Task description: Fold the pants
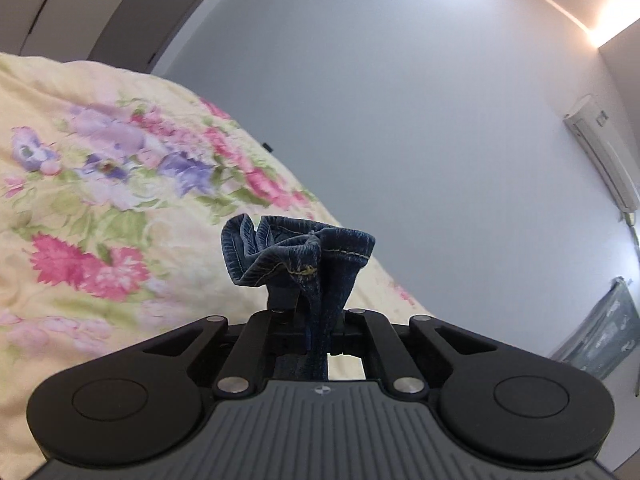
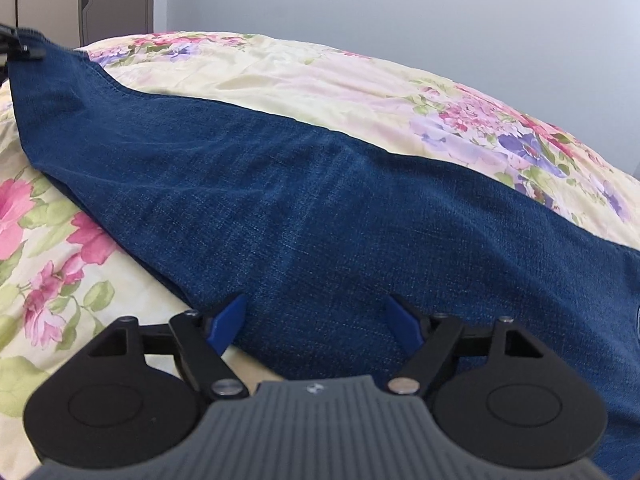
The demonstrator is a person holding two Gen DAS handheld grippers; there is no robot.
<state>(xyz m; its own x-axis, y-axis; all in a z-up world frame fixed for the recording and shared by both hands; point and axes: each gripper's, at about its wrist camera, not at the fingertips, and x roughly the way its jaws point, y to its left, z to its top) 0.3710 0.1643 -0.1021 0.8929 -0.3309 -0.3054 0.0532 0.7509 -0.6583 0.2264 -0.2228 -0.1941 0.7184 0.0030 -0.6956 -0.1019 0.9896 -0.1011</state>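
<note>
At far left in the right wrist view, the left gripper (image 2: 28, 50) is pinching one end of the blue denim pants (image 2: 280, 200) and holding that end raised off the floral bedspread (image 2: 280, 76). The left wrist view is showing the same grip up close: the jaws are clamped tight on a bunched hem (image 1: 298, 252) with yellow stitching, which is ruffling out beyond the fingertips against a plain grey wall (image 1: 400, 120).

Moving right, the pants are lying in one long band across the bed, sloping from the lifted end at upper left down to lower right, where the cloth is running out of frame. The right gripper (image 2: 316, 320) is hovering low over the middle of that band, its two blue pads (image 2: 230, 320) standing wide apart with nothing pinched between them.

The fold is judged to be at an early stage: one end is being taken up, and carrying it over to the other end is still to come. The legs are probably already laid one on the other, though the second layer is hard to make out.

Count: one pair of pants, two grippers, one bedspread, one wall air conditioner (image 1: 600, 148).
</note>
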